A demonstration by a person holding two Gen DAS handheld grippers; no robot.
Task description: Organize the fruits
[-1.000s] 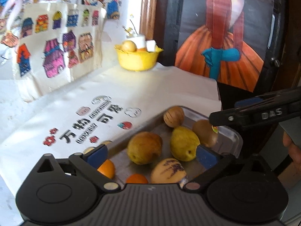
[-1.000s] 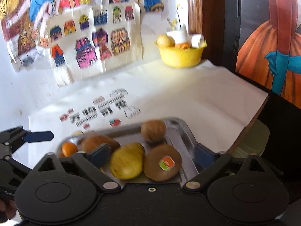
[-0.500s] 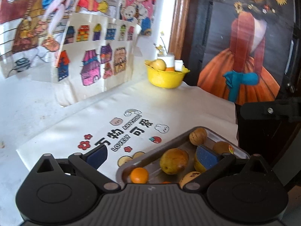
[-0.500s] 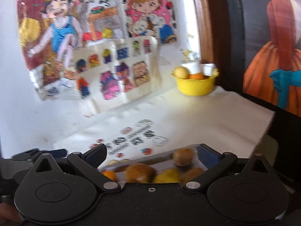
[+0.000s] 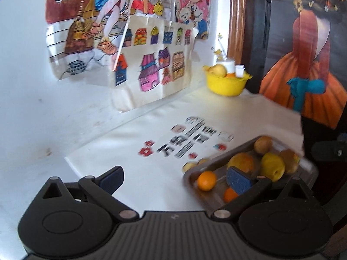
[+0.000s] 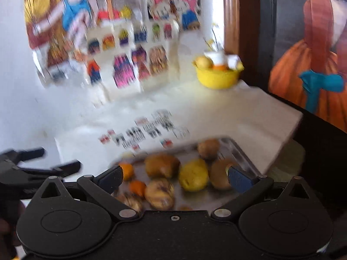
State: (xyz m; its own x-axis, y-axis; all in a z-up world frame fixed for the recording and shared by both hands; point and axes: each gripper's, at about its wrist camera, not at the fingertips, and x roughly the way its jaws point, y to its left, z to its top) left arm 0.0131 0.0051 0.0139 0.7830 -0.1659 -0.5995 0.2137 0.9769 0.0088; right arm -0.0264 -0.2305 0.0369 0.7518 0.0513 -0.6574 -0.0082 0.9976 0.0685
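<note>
Both tools, left (image 5: 175,178) and right (image 6: 174,176), gape wide w/ nothing held. Fruit sits packed in the tray (image 6: 245,155) at lower centre; a grab could nudge neighbours & roll them off the bench (image 5: 249,112).

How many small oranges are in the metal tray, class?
2. The left orange lies at the left end of the tray. The near orange sits closer to the camera, partly covered. Other fruit may hide more.

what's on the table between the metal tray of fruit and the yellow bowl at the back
Only the white cloth with printed lettering lies between the tray and the yellow bowl; both views show it.
</note>
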